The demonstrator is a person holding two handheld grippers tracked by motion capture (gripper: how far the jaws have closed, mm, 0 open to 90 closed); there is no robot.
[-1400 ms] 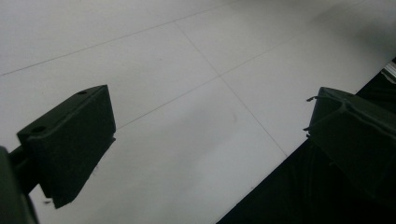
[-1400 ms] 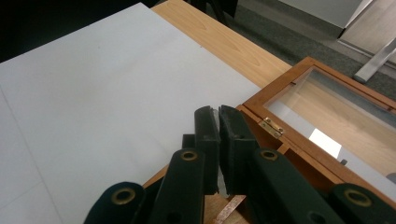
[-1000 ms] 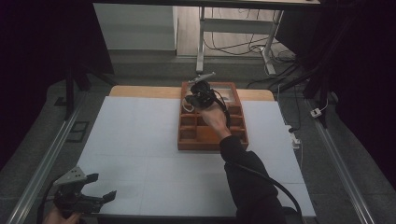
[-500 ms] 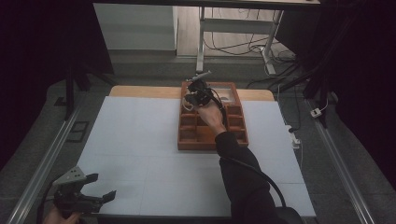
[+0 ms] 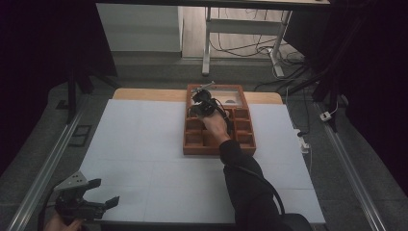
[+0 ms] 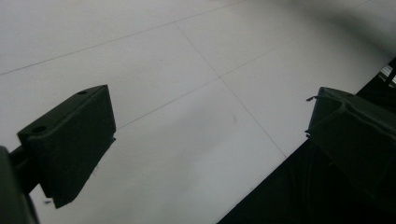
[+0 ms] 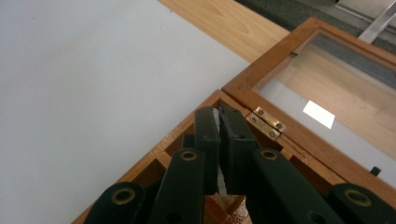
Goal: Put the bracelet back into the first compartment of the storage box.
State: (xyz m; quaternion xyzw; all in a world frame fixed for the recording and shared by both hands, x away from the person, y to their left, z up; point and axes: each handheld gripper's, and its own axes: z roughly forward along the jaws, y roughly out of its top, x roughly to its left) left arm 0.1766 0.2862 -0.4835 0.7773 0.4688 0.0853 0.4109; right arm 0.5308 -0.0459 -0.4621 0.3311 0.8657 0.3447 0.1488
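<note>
At the table's near left corner the left gripper (image 5: 103, 204) rests with jaws spread wide and empty, while farther off the right gripper (image 7: 218, 122), clenched on a thin white sliver (image 7: 215, 116), hangs over the far left compartment of the wooden box (image 5: 191, 150) at the table's far edge.

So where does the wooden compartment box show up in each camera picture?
High view: the wooden box sits at the centre, on the far edge of the white sheet, lid open behind it.
Right gripper view: its corner fills the lower right, brass hinge by the jaws.
Left gripper view: this one looks at the sheet's near edge.
Shared landmark: the white sheet.
</note>
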